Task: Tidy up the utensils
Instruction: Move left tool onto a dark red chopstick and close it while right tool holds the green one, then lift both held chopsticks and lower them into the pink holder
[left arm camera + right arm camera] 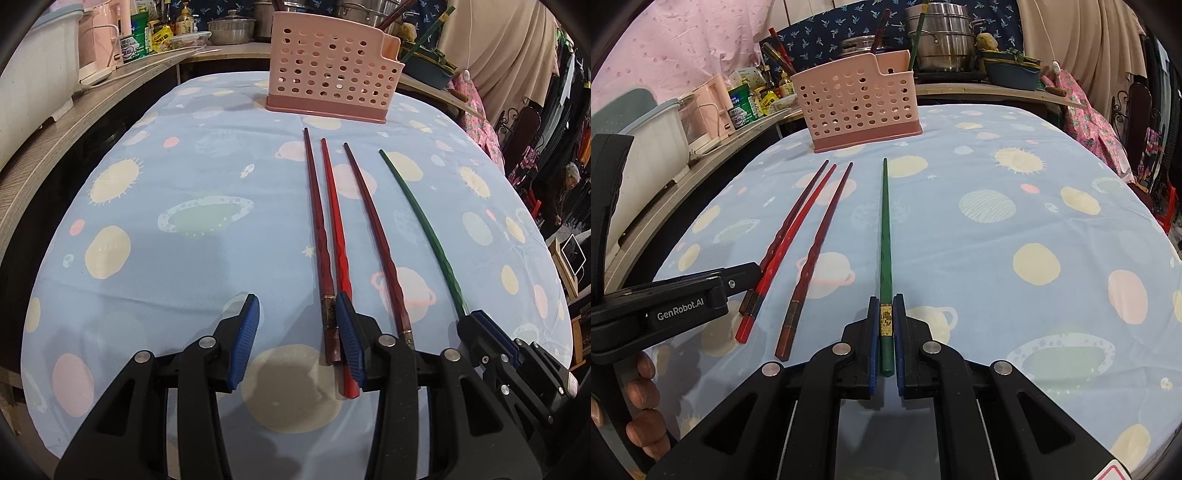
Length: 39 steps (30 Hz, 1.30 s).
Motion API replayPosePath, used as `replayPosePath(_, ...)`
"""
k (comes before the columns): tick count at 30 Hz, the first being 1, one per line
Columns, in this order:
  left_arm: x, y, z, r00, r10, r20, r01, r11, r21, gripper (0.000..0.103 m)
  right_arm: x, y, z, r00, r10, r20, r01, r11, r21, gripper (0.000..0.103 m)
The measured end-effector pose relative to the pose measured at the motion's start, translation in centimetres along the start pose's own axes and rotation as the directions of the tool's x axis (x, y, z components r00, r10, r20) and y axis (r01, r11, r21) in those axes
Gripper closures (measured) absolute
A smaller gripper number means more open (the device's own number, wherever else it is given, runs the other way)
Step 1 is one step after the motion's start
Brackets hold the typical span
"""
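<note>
four chopsticks are laid lengthwise, tips toward the pink holder (860, 107). green chopstick (885, 236) is clamped by right gripper (886, 332); left gripper (295, 332) is spread wide, unloaded.

The bench is covered by a soft blue cloth (997, 229) that looks matt, with a few small wrinkles. The pink holder (332, 66) is made of smooth plastic with many round holes. The green chopstick (885, 236) looks hard and a little shiny, and a gold band is seen near its end. The red chopstick (334, 221) is glossy. Ribbed blue pads are seen on the black, matt plastic fingers (245, 339). The pots (942, 40) behind are made of shiny metal.
</note>
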State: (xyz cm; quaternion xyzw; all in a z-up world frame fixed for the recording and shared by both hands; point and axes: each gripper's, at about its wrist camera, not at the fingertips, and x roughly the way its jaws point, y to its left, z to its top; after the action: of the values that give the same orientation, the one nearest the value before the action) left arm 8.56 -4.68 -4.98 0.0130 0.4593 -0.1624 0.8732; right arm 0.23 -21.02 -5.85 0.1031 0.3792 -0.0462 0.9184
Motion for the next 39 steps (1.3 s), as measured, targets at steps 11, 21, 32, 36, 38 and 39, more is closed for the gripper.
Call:
replayPosePath(11,-0.2,0.4,-0.4,0.999,0.039,0.008,-0.039,0.999,0.009,0.085,-0.1,0.0,0.0,1.000,0.001,-0.003,-0.001,1.000,0.002,0.096)
replayPosePath(21,-0.8,1.5,-1.0,1.000,0.005,-0.010,-0.005,1.000,-0.011,0.095,-0.2,-0.1,-0.2,1.000,0.003,-0.005,-0.003,1.000,0.006,0.096)
replayPosePath(32,-1.8,2.5,-2.0,0.999,-0.041,-0.025,0.040,0.998,-0.040,0.096,-1.1,-0.2,-0.9,0.999,0.026,-0.019,-0.026,0.999,0.030,0.096)
replayPosePath(36,-2.4,3.0,-2.3,0.998,-0.050,-0.028,0.048,0.997,-0.054,0.096,-1.7,-0.4,-1.2,0.999,0.035,-0.021,-0.034,0.998,0.048,0.096)
replayPosePath(38,-2.8,3.3,-2.4,0.998,-0.052,-0.026,0.050,0.997,-0.058,0.096,-2.1,-0.5,-1.2,0.999,0.035,-0.016,-0.034,0.998,0.050,0.096)
replayPosePath(39,-3.1,3.4,-2.4,0.998,-0.054,-0.023,0.052,0.997,-0.059,0.096,-2.3,-0.5,-1.2,0.999,0.034,-0.013,-0.033,0.998,0.050,0.096)
